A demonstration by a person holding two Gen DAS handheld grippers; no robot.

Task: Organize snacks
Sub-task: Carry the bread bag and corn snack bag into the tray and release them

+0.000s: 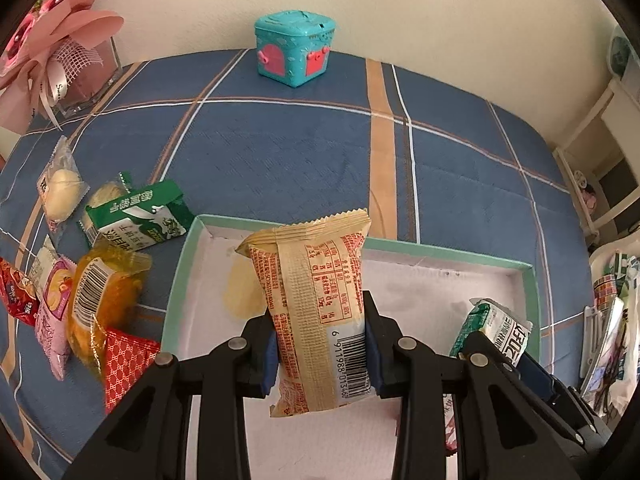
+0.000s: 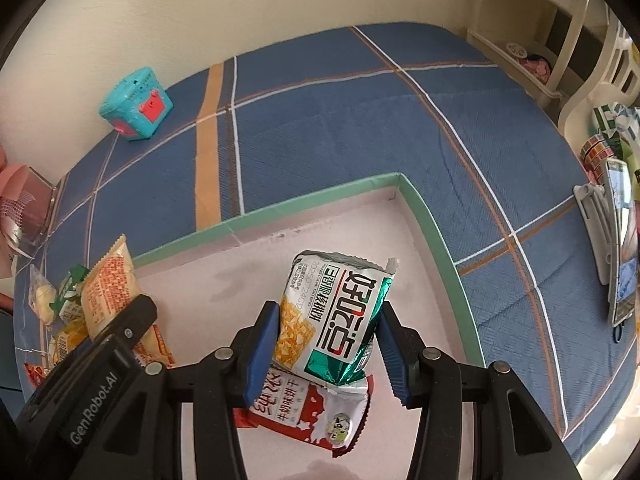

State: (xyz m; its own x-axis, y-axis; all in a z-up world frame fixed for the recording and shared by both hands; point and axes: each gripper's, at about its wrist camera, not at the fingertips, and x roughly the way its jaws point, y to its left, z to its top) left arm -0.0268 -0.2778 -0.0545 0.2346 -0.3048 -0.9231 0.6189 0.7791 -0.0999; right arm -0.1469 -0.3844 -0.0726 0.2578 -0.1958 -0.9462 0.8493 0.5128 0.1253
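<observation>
My left gripper (image 1: 322,354) is shut on a beige snack packet (image 1: 316,300) and holds it upright above the green-rimmed box (image 1: 182,280). My right gripper (image 2: 326,354) is shut on a white-and-green snack packet (image 2: 336,312) over the same box (image 2: 436,240). Under it a red-and-white snack packet (image 2: 316,416) lies on the box's pale floor. The left gripper with the beige packet (image 2: 110,288) shows at the left of the right wrist view. The right gripper's packet (image 1: 494,330) shows at the right of the left wrist view.
Several loose snack packets (image 1: 108,292) lie on the blue plaid cloth (image 1: 300,152) left of the box. A teal toy chest (image 1: 294,48) stands by the far wall. A pink ribbon gift (image 1: 60,52) sits far left. A phone on a stand (image 2: 620,240) is at the right.
</observation>
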